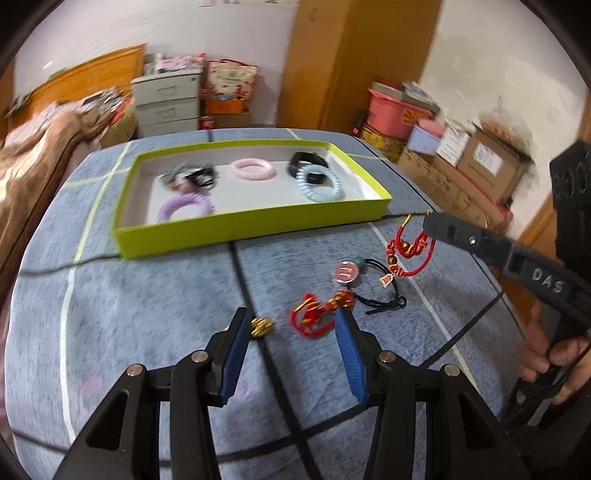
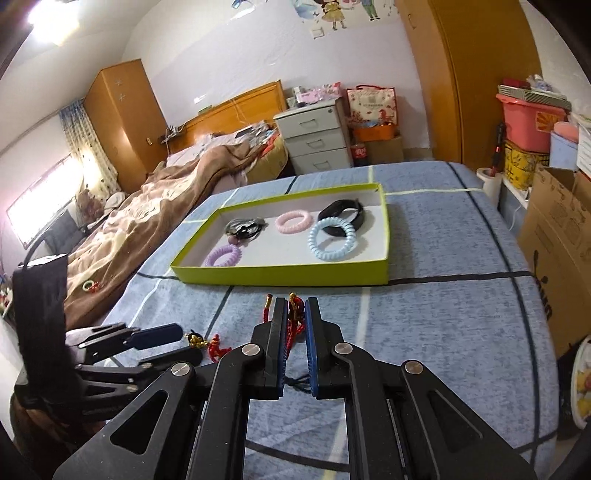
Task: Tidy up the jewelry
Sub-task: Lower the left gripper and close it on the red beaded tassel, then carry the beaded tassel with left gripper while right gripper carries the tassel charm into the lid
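Tray (image 2: 280, 275) lies straight ahead of your right gripper (image 2: 296, 308), which is pinching the red cord bracelet (image 2: 291, 328) above the bed (image 2: 443, 295). Your left gripper (image 1: 291, 328), spread and holding nothing, sits farther back, near the gold charm (image 1: 263, 325).

Even indoor light. Right wrist view sharp; ceiling lamp (image 2: 53, 20) glares at 10 o'clock, window (image 2: 40, 206) blown out at 9. Left wrist view motion-blurred throughout. Both show fisheye bending and dark corners.
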Tool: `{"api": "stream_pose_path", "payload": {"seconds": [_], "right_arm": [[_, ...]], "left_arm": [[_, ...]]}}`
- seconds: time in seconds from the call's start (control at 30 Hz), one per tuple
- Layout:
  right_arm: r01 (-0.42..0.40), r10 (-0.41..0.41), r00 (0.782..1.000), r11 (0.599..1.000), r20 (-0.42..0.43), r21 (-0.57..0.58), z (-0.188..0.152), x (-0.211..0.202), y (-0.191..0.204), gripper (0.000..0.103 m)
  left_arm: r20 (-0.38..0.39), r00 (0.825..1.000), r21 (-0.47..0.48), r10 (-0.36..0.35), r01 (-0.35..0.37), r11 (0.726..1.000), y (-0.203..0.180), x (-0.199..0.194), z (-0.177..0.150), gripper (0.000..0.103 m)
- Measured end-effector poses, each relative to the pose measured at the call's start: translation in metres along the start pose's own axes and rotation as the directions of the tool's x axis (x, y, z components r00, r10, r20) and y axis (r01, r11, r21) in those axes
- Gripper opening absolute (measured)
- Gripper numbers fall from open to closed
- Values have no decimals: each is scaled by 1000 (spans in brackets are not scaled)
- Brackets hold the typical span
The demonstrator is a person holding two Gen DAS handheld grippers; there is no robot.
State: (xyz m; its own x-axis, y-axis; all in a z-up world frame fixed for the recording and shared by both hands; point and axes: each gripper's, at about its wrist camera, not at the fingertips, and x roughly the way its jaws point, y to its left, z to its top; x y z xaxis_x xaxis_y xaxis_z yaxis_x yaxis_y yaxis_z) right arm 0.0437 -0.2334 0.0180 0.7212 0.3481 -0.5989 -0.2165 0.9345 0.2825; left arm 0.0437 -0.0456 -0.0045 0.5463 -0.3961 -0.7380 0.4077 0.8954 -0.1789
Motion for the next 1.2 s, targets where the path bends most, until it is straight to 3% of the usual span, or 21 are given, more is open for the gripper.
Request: {"api": "stream_pose_path", "payload": {"seconds": [0.23,0.5,0.6,0.8,1.03,1.2], "right_arm": [[2,-2,1000,1000,-4,12,-5,-6,-7,9],[-9,10,1000,999,-12,35,-11,-5,-13,9],[-12,12,1000,999,-7,35,-11,-7,-14,9],[-16,16,1000,999,-3,40,-10,-8,-17,9],[-17,17,1000,999,-7,42,-11,-7,-18,9],[-19,19,1000,999,-6,42,-11,-7,-18,9]], "left_arm": [[-58,998,71,1,4,997,-18,19,5,49],[-92,995,115,47,-37,993,-32,34,4,49],[-85,993,157,77,-63,986,-40,35,1,49],[-85,994,156,71,-57,986,-40,36,1,49],[-83,995,162,58,-44,986,-41,35,2,22],[-78,995,146,54,-42,988,-38,34,3,19]]}}
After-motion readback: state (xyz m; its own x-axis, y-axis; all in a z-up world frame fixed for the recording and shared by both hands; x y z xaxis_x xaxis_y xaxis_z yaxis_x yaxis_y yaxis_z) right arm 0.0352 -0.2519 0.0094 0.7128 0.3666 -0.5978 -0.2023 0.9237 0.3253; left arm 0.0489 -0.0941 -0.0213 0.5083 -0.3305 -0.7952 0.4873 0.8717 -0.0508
